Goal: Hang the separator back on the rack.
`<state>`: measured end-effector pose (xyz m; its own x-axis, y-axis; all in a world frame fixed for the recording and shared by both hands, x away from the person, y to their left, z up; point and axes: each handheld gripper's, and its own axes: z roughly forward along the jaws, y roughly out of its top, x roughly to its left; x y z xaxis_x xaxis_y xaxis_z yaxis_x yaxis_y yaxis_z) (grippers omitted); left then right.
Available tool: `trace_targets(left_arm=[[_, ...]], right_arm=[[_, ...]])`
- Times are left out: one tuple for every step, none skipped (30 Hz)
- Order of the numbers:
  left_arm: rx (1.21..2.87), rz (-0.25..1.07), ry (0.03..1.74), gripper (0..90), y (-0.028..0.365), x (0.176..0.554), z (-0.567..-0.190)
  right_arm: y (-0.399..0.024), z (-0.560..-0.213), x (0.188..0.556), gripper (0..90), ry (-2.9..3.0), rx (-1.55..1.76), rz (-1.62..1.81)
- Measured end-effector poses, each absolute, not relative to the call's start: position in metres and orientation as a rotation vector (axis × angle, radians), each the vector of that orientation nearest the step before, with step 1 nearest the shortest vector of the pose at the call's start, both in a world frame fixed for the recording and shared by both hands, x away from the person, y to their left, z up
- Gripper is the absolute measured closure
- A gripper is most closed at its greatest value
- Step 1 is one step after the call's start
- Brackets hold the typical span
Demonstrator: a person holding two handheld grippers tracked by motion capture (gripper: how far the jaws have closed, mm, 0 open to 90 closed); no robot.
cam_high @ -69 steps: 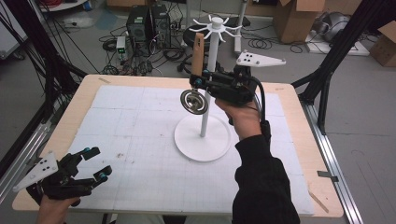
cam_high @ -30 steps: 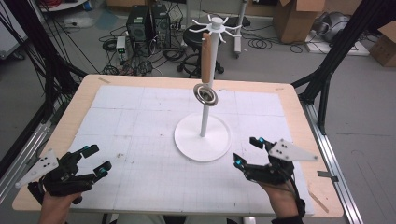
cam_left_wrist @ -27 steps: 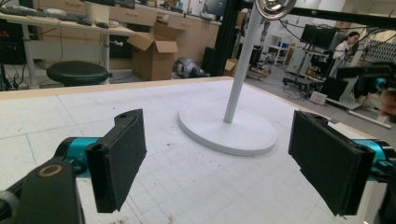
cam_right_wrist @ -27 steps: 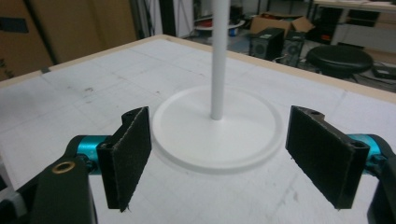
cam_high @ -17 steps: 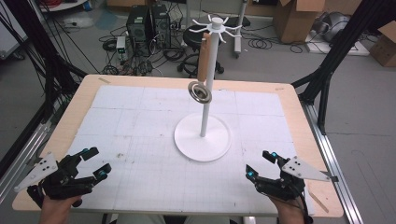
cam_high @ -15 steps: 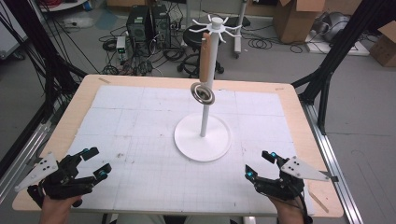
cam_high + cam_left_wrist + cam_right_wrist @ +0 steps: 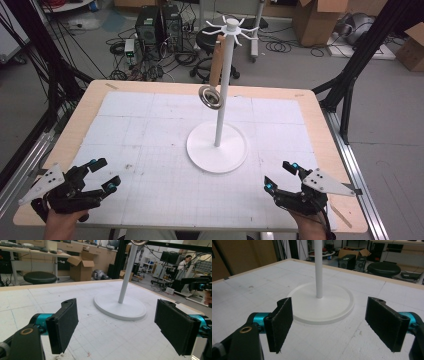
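A white stand (image 7: 217, 146) with a round base and a tall pole stands at the middle of the table. From a hook at its top hangs a brown strap ending in a metal ring (image 7: 210, 96). My left gripper (image 7: 102, 173) rests open at the table's front left corner, nothing between its jaws. My right gripper (image 7: 280, 176) rests open at the front right, also holding nothing. The stand's base (image 7: 119, 307) lies beyond my left gripper (image 7: 122, 331) in the left gripper view, and the base (image 7: 320, 303) lies ahead of my right gripper (image 7: 329, 326) in the right gripper view.
A white gridded mat (image 7: 150, 130) covers the wooden table (image 7: 320, 125). Black frame legs, cables, computer cases and cardboard boxes (image 7: 320, 20) stand on the floor behind. A black stool (image 7: 40, 277) and a person (image 7: 183, 265) appear far off in the left gripper view.
My right gripper let go of the ring by the stand's pole and drew back to the table's front right corner. The ring now hangs free. My left gripper stayed put.
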<state>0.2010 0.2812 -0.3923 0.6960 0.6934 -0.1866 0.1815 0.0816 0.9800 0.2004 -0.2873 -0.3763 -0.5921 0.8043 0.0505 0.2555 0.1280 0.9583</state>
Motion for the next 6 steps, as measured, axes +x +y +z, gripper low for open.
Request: trace_targets(left_arm=[[1.471, 0.444, 0.766, 19.4, 0.2812, 0.2011, -0.3923], [1.471, 0.443, 0.767, 19.4, 0.2813, 0.2013, -0.3924], [1.466, 0.442, 0.769, 19.4, 0.2811, 0.2016, -0.3926], [1.469, 0.443, 0.769, 19.4, 0.2812, 0.2018, -0.3927], [1.47, 0.443, 0.769, 19.4, 0.2814, 0.2021, -0.3927], [1.469, 0.441, 0.768, 19.4, 0.2812, 0.2023, -0.3927]], right_arm=[[-0.2873, -0.3762, 0.2004, 20.9, 1.924, 1.019, 1.481], [-0.2873, -0.3762, 0.2004, 20.9, 1.923, 1.018, 1.482], [-0.2875, -0.3762, 0.2004, 20.9, 1.923, 1.021, 1.482], [-0.2875, -0.3764, 0.2005, 20.9, 1.923, 1.023, 1.483], [-0.2879, -0.3765, 0.2008, 20.9, 1.923, 1.02, 1.482], [-0.2883, -0.3766, 0.2009, 20.9, 1.921, 1.021, 1.481]])
